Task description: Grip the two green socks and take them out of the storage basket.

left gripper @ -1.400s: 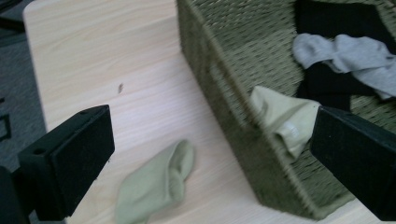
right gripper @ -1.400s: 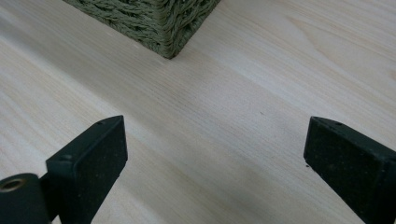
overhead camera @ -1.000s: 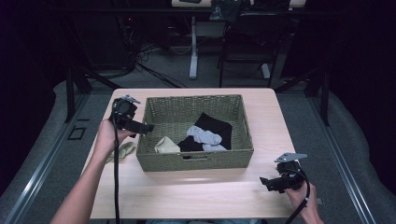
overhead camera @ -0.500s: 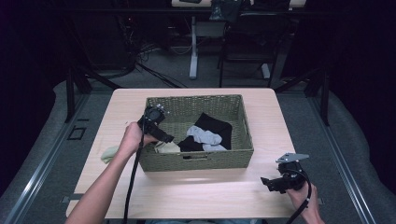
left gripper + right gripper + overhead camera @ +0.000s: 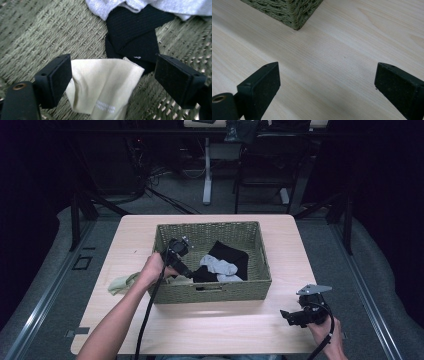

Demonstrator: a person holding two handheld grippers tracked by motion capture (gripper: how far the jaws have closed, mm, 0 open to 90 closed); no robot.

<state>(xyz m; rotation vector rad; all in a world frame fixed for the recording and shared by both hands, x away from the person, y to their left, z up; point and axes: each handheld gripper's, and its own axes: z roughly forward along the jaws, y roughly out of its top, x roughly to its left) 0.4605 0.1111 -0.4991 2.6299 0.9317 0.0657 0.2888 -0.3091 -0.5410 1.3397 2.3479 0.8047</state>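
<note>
Left claw [image 5: 110, 77] now down inside basket [image 5: 165, 234], jaws narrowing yet apart around flat, pale-yellow sock [image 5: 105, 87].

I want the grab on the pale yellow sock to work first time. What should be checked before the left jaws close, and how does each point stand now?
1. Pale yellow sock lies between the left gripper jaws: ok.
2. Jaws wide enough: ok; they have just been closing, the right-hand pad is clear of the sock, the other is at its edge.
3. Black sock out of the bite: not ok; it lies just beyond the yellow one, near the right-hand jaw.
4. Grey sock out of the bite: ok, farther off.
5. Jaws low enough over the basket floor: cannot tell.
6. Right gripper out of the way: ok, over the table, open.
</note>
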